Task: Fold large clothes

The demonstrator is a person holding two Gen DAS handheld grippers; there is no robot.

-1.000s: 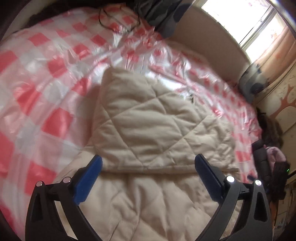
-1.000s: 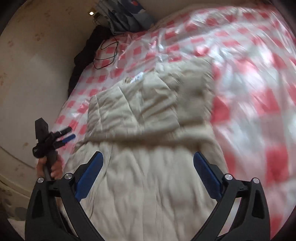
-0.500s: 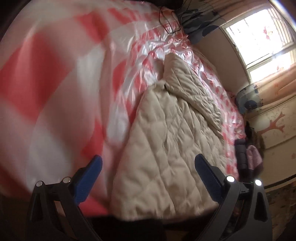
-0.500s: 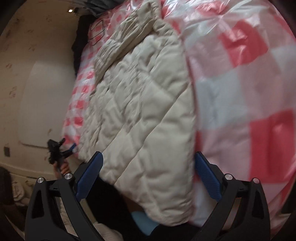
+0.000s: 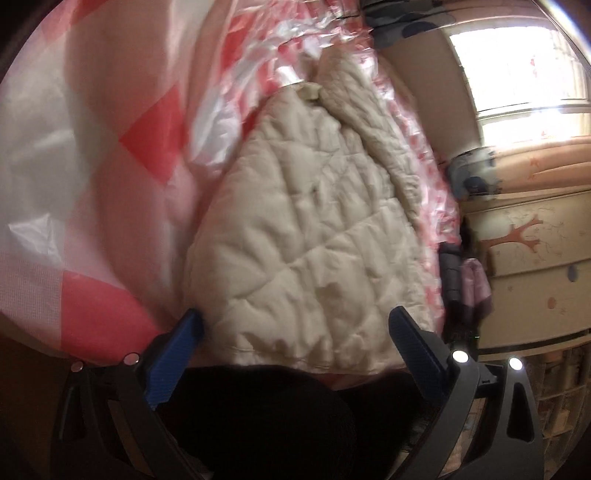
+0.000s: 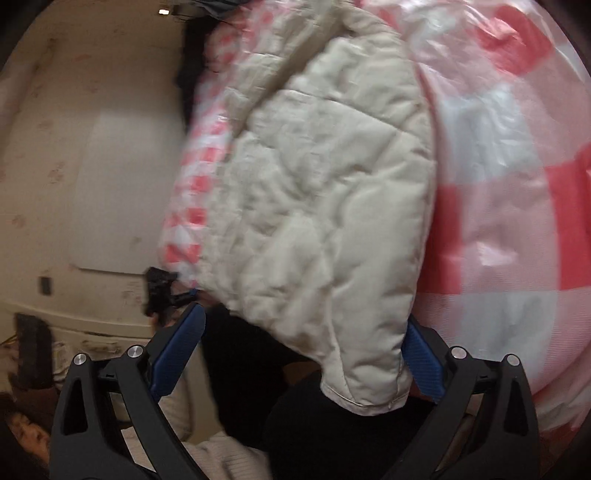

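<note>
A cream quilted jacket (image 5: pixel 314 236) lies on a bed under a red-and-white checked plastic sheet (image 5: pixel 92 192); its upper part is folded down over the body. Its hem hangs at the bed's near edge. My left gripper (image 5: pixel 295 332) is open, low at the near edge, its blue pads either side of the hem's left part. My right gripper (image 6: pixel 303 332) is open at the hem's right corner (image 6: pixel 369 387), which hangs between its pads. The jacket (image 6: pixel 321 192) fills the right wrist view. The left gripper (image 6: pixel 162 291) shows there at the left, beside the hem.
A window (image 5: pixel 517 74) and curtain are at the far right, with a patterned cabinet (image 5: pixel 528 251) and dark and pink clothes (image 5: pixel 465 280) beside the bed. A cream wall (image 6: pixel 92 166) lies left. A black cable and dark bedding (image 5: pixel 399 18) lie at the bed's far end.
Both grippers have dropped from above the jacket to the bed's near edge and now look along the bed. The hem now sits between their open pads. The jacket has not moved.
</note>
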